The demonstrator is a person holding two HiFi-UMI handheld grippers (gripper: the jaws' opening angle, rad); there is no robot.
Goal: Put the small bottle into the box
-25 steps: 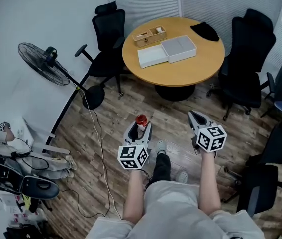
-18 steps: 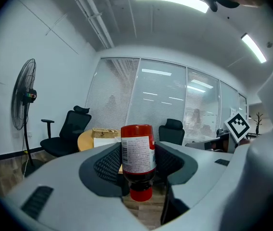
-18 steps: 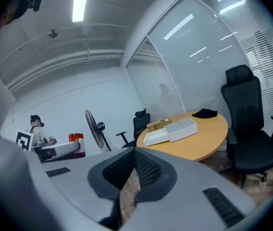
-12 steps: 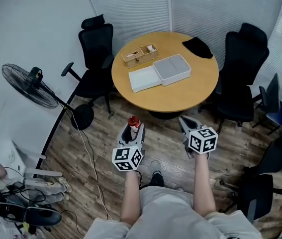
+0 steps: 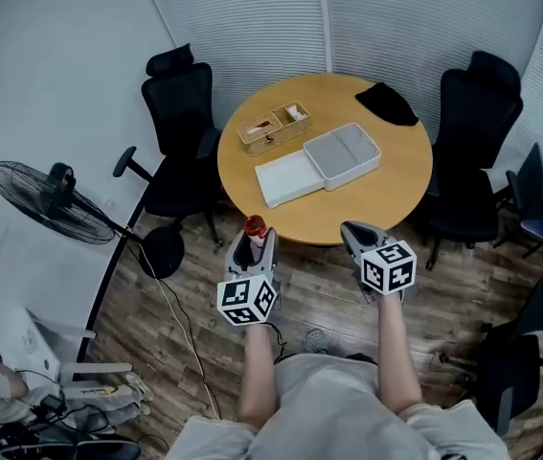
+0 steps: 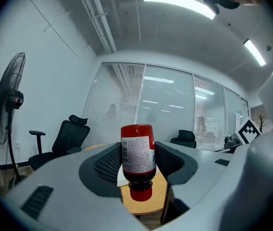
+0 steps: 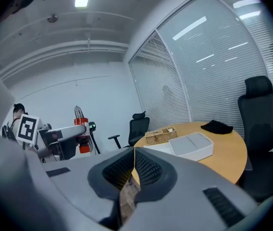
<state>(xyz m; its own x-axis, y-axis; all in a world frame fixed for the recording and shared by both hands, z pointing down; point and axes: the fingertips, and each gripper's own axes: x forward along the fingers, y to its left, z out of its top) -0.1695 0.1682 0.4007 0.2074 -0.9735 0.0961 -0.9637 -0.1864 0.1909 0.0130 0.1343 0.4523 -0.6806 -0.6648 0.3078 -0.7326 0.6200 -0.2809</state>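
A small dark bottle (image 6: 137,155) with a white label and a red cap sits between the pads of my left gripper (image 6: 137,163), which is shut on it. In the head view the bottle (image 5: 253,226) sticks up from the left gripper (image 5: 252,244), just short of the round table's near edge. My right gripper (image 5: 352,234) is beside it at the same height, its pads (image 7: 143,166) pressed together with nothing between them. The open grey box (image 5: 341,154) lies on the wooden table (image 5: 386,199), with its white lid (image 5: 287,178) next to it.
A small wooden organizer (image 5: 273,126) and a black cloth (image 5: 386,103) also lie on the table. Black office chairs (image 5: 180,123) (image 5: 472,142) stand at its left and right. A floor fan (image 5: 46,202) and its cable are at the left on the wooden floor.
The person has walked towards the table, which has come closer to both grippers. The bottle stays in the left gripper and the right gripper stays shut.
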